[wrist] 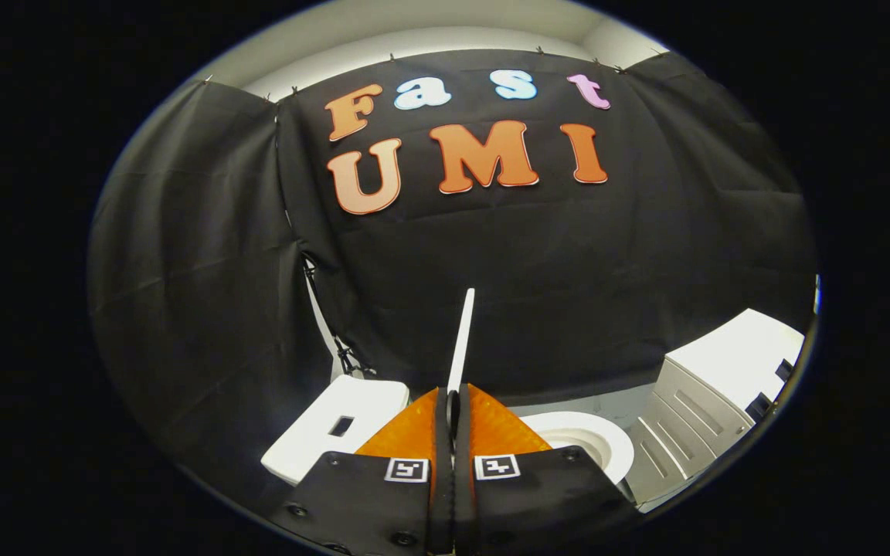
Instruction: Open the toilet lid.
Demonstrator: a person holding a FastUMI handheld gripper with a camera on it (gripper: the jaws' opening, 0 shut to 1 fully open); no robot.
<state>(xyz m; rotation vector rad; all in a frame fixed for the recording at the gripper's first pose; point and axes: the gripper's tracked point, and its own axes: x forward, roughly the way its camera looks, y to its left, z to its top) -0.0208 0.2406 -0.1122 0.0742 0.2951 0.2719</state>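
Thin white plastic toilet lid (pixel 462 340) seen edge-on, standing nearly upright, long axis running up from between the fingertips and leaning slightly to the right at its top. Lower edge caught in the narrow slot between the two fingers; upper end free against the black cloth booth wall (pixel 568 255) beyond. Gripper (pixel 453 413) pressed together on the lid, both fingers bearing on its faces, fingers pointing forward and somewhat upward, body level with both square markers showing side by side. Round white ceramic toilet bowl rim (pixel 596 444) just ahead and to the right of the fingers, lying low and uncovered. White rectangular block with a small dark slot (pixel 337 428) just to the left of the fingers. White ribbed cabinet-like unit (pixel 711 394) farther right, beyond the bowl, well apart from the gripper.
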